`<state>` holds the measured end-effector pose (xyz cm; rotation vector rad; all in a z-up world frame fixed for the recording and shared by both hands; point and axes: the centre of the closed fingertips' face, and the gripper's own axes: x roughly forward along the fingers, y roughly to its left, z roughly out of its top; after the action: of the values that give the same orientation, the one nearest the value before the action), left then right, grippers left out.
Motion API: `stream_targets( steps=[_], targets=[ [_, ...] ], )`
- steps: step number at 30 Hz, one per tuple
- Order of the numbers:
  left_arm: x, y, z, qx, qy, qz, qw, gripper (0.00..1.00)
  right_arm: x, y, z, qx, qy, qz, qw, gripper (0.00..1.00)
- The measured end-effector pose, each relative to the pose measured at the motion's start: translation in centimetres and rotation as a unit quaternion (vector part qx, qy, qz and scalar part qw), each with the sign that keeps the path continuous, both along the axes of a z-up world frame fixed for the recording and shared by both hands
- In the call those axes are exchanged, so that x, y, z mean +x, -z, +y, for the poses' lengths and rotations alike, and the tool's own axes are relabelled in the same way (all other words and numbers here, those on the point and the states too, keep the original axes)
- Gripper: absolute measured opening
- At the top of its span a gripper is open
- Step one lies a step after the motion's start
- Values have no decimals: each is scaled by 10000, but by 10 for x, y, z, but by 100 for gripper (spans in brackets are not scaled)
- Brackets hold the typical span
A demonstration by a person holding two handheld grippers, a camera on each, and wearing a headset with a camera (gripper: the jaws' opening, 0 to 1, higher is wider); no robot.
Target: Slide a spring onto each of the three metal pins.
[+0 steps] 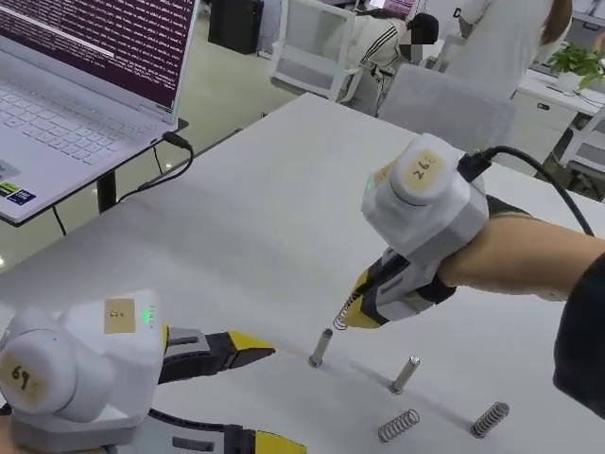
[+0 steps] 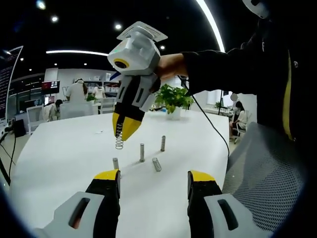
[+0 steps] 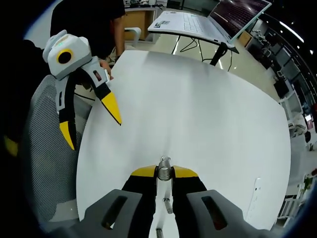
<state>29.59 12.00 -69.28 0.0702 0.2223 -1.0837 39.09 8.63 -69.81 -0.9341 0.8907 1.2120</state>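
Head view first: we are gripping a spring [image 1: 344, 308] in the right gripper [image 1: 357, 317], whose yellow jaws are pinching almost closed around its upper end while the rest is dangling below the tips. Just beneath the dangling end, not touching it, the first pin [image 1: 320, 347] is standing upright on the white table [image 1: 265, 218]. The second pin [image 1: 405, 375] is standing under the right gripper's body. On our side of that pin, the near loose spring [image 1: 399, 426] and the far loose spring [image 1: 490, 419] are lying flat. We are holding the left gripper [image 1: 284, 397] low, well apart from the pins, with its jaws spread wide and gripping nothing; the first pin is sitting ahead of its tips.
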Motion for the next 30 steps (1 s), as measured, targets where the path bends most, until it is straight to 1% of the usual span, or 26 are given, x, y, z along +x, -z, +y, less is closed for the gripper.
stream_targets(
  steps=[5, 9, 11, 13, 22, 28, 30],
  targets=[
    [1, 3, 8, 107, -115, -26, 9999, 50, 5, 8, 3, 22, 41, 36, 10000, 8],
    [1, 4, 11, 140, -169, -26, 9998, 50, 8, 17, 3, -47, 58, 71, 9999, 8],
    [1, 6, 13, 215, -176, -34, 9996, 50, 9, 21, 1, -104, 38, 60, 9999, 8],
    [1, 8, 13, 272, -173, -26, 9995, 49, 9, 22, 2, -67, 65, 121, 9999, 8],
    [2, 9, 14, 289, -178, 7, 9994, 48, 8, 25, 6, -55, 35, 193, 9998, 8],
    [2, 11, 14, 303, -173, 42, 9994, 48, 7, 32, 7, -102, 23, 243, 9996, 8],
    [2, 11, 14, 290, -167, 52, 9994, 48, 8, 37, 7, -126, 35, 274, 9995, 8]
  ],
)
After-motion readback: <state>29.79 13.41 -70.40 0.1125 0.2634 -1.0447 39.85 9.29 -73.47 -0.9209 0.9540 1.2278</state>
